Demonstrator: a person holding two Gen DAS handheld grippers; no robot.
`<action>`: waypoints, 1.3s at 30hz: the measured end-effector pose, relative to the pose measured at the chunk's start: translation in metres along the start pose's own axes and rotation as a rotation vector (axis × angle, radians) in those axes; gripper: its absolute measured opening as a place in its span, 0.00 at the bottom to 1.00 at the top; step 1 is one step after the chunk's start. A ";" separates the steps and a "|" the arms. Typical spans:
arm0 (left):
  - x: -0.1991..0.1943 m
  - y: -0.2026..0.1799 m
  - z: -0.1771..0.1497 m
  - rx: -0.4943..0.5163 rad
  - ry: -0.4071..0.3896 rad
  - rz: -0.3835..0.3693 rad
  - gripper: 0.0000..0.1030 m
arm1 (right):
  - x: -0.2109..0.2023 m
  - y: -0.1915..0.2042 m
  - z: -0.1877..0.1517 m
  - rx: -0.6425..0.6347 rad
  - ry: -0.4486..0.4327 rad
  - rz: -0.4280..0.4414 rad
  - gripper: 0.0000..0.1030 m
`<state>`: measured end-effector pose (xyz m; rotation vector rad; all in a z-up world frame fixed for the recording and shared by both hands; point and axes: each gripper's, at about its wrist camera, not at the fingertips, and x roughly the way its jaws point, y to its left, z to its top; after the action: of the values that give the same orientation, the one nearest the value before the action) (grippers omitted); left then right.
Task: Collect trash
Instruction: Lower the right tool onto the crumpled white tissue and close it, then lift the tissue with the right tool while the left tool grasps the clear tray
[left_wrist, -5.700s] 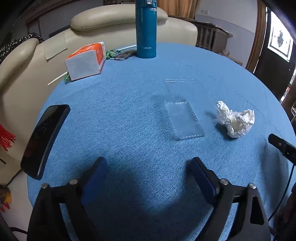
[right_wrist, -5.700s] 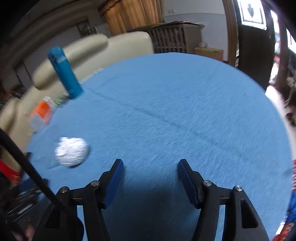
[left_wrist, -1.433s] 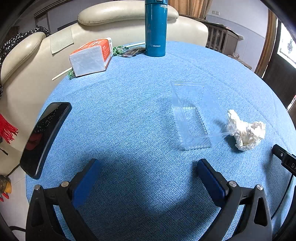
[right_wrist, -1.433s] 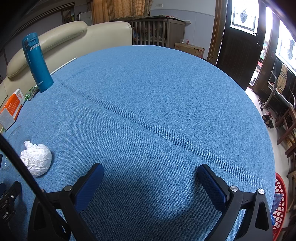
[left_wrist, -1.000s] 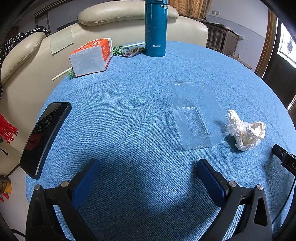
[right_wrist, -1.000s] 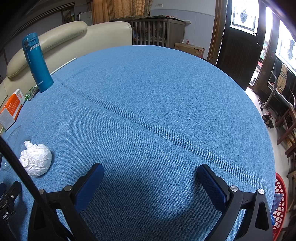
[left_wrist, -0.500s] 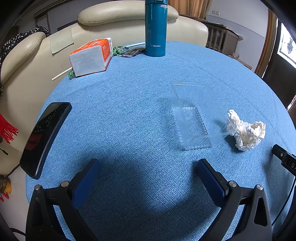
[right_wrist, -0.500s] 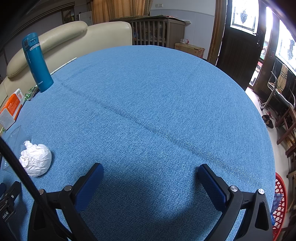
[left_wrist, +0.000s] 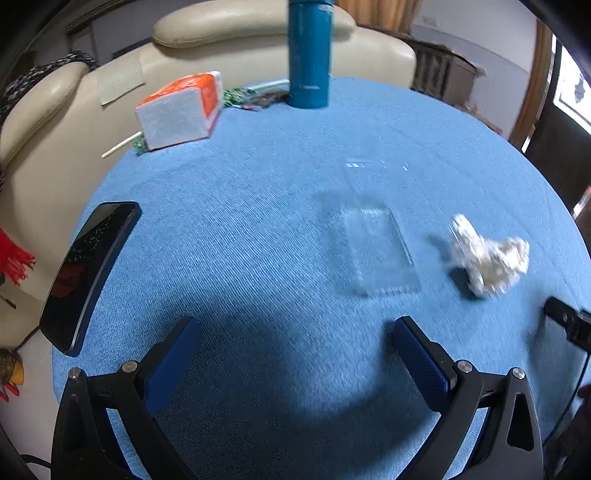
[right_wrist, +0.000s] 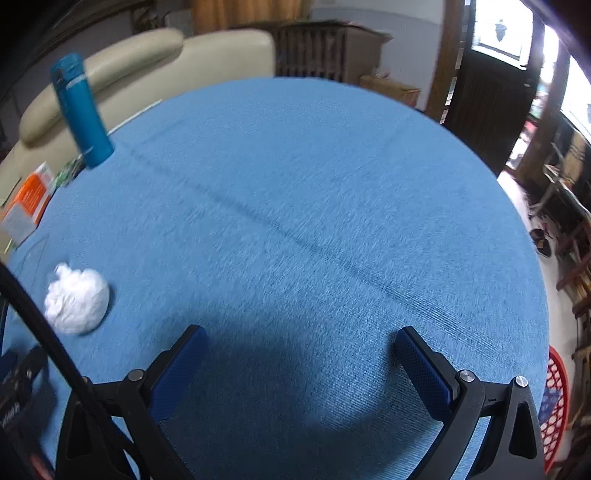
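A crumpled white paper ball (left_wrist: 487, 258) lies on the blue round table (left_wrist: 240, 240), right of a clear plastic tray (left_wrist: 376, 251). My left gripper (left_wrist: 295, 354) is open and empty, low over the table, short of the tray. In the right wrist view the paper ball (right_wrist: 77, 299) lies at the far left. My right gripper (right_wrist: 301, 362) is open and empty over bare cloth, well right of the ball. Both views are motion-blurred.
A teal flask (left_wrist: 308, 55), an orange-and-white tissue pack (left_wrist: 181, 110) and wrappers (left_wrist: 251, 98) sit at the far edge. A black phone (left_wrist: 88, 269) lies at the left edge. A red basket (right_wrist: 554, 410) stands on the floor at right. A cream sofa (left_wrist: 110, 74) stands behind.
Both grippers have started moving after holding still; the views are now blurred and shifted. The tray and paper ball sit lower and farther right in the left view. Both jaws stay open.
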<state>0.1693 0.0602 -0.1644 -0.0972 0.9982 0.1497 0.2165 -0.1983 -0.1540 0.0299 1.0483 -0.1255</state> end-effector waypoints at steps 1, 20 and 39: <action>-0.002 -0.001 -0.001 0.014 0.011 0.003 1.00 | 0.001 0.000 0.003 -0.014 0.022 0.009 1.00; -0.137 0.030 0.000 0.088 -0.237 0.049 1.00 | -0.046 0.081 0.035 -0.144 0.067 0.400 0.95; -0.113 0.001 0.027 0.145 -0.195 0.064 1.00 | -0.013 0.048 0.032 -0.048 0.107 0.486 0.42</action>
<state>0.1311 0.0564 -0.0545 0.0809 0.8149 0.1419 0.2430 -0.1522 -0.1282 0.2478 1.1228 0.3451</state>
